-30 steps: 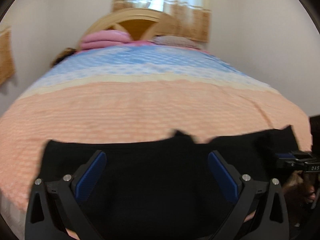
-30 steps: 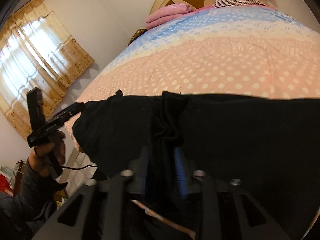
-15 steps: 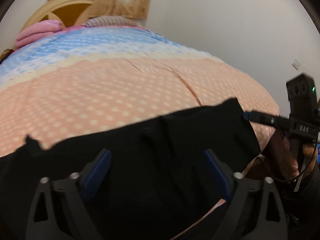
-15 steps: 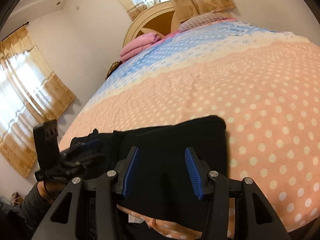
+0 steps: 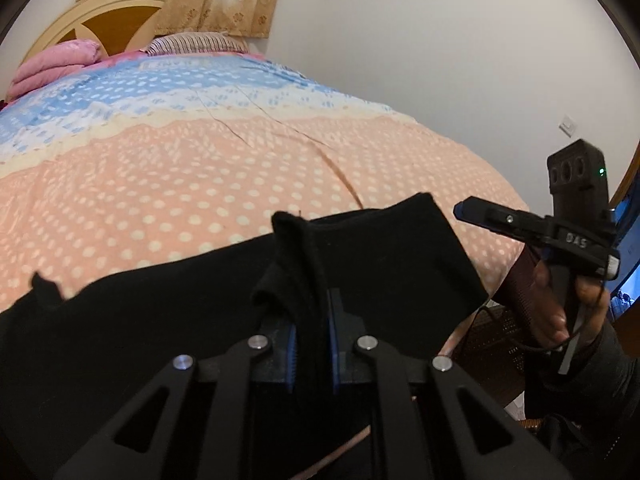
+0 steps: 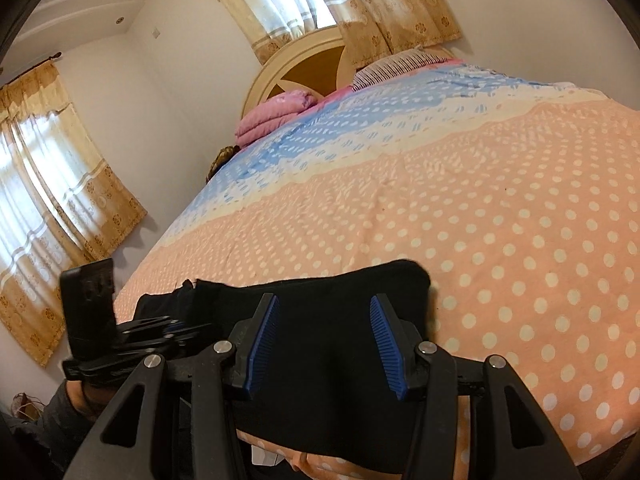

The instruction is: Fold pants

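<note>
Your black pants (image 5: 400, 264) lie along the near edge of the bed (image 5: 200, 184), spread over the peach, dotted blanket, with one squared end resting flat on the right side and the rest trailing off to the left.

Your left tool (image 5: 312, 344) is clamped on a bunched ridge of the fabric, its blue pads pressed together with a fold of cloth standing up between them. Your right tool (image 6: 324, 344) hovers over the squared end with its fingers apart and nothing between them; in the left view it floats just beside that end, clear of the cloth.

Expect this cloth to be soft, limp and light. It looks like a thick knit, though against so dark a surface the weave and the number of layers are hard to make out. It will not hold a shape: whatever you lift will sag and drag the neighbouring fabric with it, and the fleecy blanket will probably grip it rather than let it slide.

So take hold at edges and corners, not mid-panel. Pinch the far corner of the squared end with the right tool, catching all layers at once, and keep both grips level so the fold lands straight. A shallow bite risks slipping off a single layer.
</note>
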A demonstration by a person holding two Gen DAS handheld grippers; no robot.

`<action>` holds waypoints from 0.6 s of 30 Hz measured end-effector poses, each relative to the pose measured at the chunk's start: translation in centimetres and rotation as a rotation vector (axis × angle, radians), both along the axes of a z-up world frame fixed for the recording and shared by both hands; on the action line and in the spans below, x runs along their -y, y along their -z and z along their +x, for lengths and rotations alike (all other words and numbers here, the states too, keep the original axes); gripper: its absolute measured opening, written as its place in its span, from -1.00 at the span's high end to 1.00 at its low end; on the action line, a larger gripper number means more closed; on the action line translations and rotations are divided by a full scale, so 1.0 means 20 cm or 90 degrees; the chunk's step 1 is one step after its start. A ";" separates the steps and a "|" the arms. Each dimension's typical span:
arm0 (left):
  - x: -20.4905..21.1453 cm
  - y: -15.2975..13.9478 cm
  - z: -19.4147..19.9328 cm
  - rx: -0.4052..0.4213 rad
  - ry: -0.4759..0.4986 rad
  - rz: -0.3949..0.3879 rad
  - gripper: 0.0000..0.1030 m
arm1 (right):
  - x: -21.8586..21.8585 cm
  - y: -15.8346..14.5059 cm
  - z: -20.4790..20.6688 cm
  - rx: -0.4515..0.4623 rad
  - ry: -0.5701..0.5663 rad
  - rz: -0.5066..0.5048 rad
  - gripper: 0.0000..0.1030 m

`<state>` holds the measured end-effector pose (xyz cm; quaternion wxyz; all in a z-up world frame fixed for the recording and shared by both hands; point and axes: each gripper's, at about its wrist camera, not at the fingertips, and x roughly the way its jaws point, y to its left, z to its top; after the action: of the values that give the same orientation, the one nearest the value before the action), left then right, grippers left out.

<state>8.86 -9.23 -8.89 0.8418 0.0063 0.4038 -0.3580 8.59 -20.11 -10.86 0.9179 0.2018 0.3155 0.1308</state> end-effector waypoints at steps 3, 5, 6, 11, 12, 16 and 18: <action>-0.05 0.02 0.01 -0.014 -0.013 -0.002 0.75 | -0.04 0.01 0.00 -0.001 -0.025 -0.002 0.03; -0.04 0.09 0.04 -0.032 -0.027 0.017 0.74 | -0.10 0.05 0.03 -0.028 -0.064 -0.018 0.01; -0.03 0.12 0.06 -0.035 -0.030 0.022 0.67 | -0.13 0.08 0.05 -0.050 -0.076 -0.033 0.00; -0.03 0.15 0.05 -0.027 -0.038 0.031 0.51 | -0.15 0.18 0.08 -0.089 -0.062 -0.081 -0.01; -0.03 0.13 0.04 -0.016 -0.040 0.042 0.41 | -0.15 0.16 0.08 -0.084 -0.060 -0.079 -0.01; -0.05 0.07 0.00 0.048 -0.063 0.070 -0.23 | -0.14 0.09 0.09 -0.044 -0.045 -0.083 -0.04; -0.04 0.05 0.00 0.075 -0.071 0.088 -0.31 | -0.13 0.10 0.13 -0.037 -0.024 -0.101 -0.07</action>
<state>8.91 -8.53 -9.97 0.8802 0.0626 0.3773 -0.2810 11.18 -17.42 -12.78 0.9187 0.1264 0.3553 0.1170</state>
